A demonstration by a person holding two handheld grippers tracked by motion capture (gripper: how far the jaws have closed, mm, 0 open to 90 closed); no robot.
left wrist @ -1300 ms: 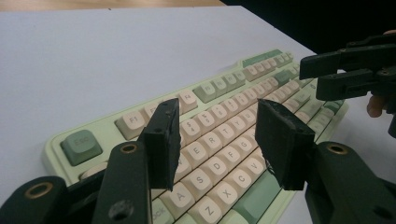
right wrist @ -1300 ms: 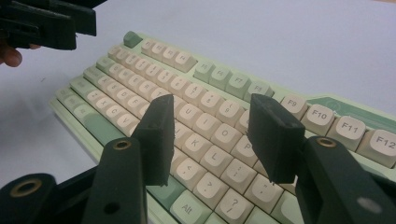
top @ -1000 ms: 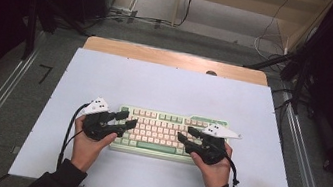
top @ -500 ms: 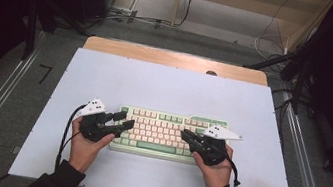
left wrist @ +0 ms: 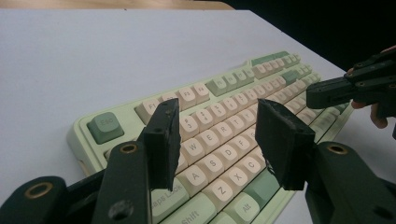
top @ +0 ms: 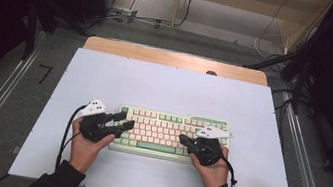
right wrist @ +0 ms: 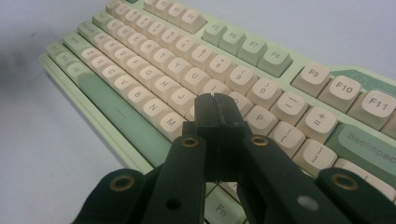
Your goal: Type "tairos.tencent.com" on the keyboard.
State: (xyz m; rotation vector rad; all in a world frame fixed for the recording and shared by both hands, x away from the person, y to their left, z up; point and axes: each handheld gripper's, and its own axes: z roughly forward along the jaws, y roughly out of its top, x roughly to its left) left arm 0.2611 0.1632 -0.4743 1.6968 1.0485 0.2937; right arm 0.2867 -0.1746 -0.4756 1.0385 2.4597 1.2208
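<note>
Right hand-held gripper (right wrist: 215, 105), just clenched empty, over keyboard (top: 168, 130); left hand-held gripper (left wrist: 217, 135) released.

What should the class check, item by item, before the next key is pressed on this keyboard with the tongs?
1. Right tongs shut into a single tip, nothing between them: ok; they have just been closing.
2. Right tip over the letter keys near the M and P keys of the keyboard: ok; whether it touches a key, cannot tell.
3. Left tongs closed to a tip: not ok, they stand open, empty, above the left-hand letter keys.
4. Keyboard flat on the white table: ok.
5. Two tongs apart from each other: ok in the high view.
</note>
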